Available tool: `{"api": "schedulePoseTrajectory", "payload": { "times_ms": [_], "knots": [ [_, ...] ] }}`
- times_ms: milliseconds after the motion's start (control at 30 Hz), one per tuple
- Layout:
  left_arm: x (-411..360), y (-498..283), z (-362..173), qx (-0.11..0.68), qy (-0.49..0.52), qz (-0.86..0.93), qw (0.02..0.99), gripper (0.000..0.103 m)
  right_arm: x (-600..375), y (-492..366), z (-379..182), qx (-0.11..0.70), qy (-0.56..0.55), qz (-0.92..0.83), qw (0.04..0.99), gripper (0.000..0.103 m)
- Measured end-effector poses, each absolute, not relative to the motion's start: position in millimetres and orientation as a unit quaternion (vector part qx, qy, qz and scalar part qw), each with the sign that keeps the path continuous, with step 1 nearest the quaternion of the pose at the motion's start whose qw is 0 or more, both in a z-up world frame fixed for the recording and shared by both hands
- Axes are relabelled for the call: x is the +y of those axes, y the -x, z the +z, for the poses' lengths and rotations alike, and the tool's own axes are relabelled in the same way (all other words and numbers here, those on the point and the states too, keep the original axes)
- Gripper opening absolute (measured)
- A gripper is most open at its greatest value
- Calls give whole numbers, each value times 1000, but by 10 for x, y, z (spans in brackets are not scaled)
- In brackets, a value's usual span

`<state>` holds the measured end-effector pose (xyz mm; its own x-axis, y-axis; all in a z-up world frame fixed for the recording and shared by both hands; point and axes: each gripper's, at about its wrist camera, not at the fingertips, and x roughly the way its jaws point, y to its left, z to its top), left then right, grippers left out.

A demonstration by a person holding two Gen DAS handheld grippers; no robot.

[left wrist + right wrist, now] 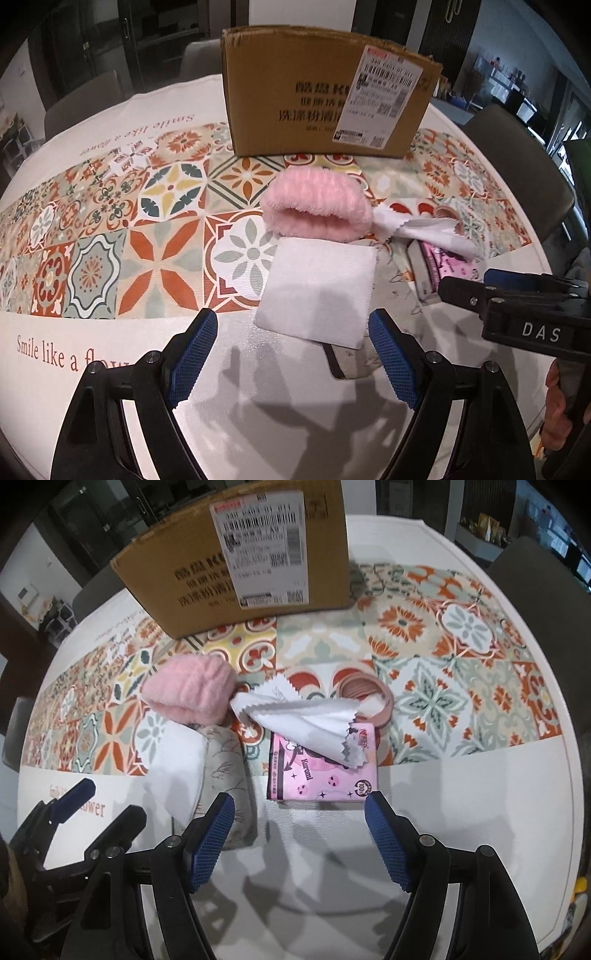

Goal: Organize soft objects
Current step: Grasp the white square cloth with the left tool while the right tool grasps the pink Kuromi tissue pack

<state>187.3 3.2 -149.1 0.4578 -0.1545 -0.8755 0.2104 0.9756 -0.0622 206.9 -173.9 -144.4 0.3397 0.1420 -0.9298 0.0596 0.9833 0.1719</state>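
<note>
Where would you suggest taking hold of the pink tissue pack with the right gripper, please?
Probably across its near short end, coming in low from the front. The tissue pack lies flat with that end facing the open right gripper and seemingly narrower than its gap. The white cloth drapes over the far end, so gripping there would likely catch the cloth too.

Cardboard box: matt brown, glossy paper shipping label. Pink hat: fuzzy ribbed plush. White cloth: thin, smooth, pinked edges. Tissue pack: glossy pink plastic wrap. Worktop cover: smooth printed tablecloth.
</note>
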Motion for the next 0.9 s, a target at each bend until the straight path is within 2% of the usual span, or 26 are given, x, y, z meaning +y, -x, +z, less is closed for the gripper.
{"api": "schedulePoseTrajectory", "payload": {
  "times_ms": [567, 767, 833, 900],
  "knots": [
    [-36, -2170, -1903, 557, -19, -123, 821, 84, -1740, -2253, -1611, 581, -45, -2, 813, 74],
    [-52, -2179, -1934, 549, -26, -119, 827, 84, -1737, -2290, -1645, 577, -26, -9, 816, 77],
    [-45, -2172, -1932, 545, -27, -119, 829, 82, -1744, -2299, -1654, 576, -24, -12, 817, 79],
    [-47, -2161, -1923, 539, -33, -116, 834, 71, -1750, -2304, -1664, 576, -21, -14, 817, 79]
  ]
}}
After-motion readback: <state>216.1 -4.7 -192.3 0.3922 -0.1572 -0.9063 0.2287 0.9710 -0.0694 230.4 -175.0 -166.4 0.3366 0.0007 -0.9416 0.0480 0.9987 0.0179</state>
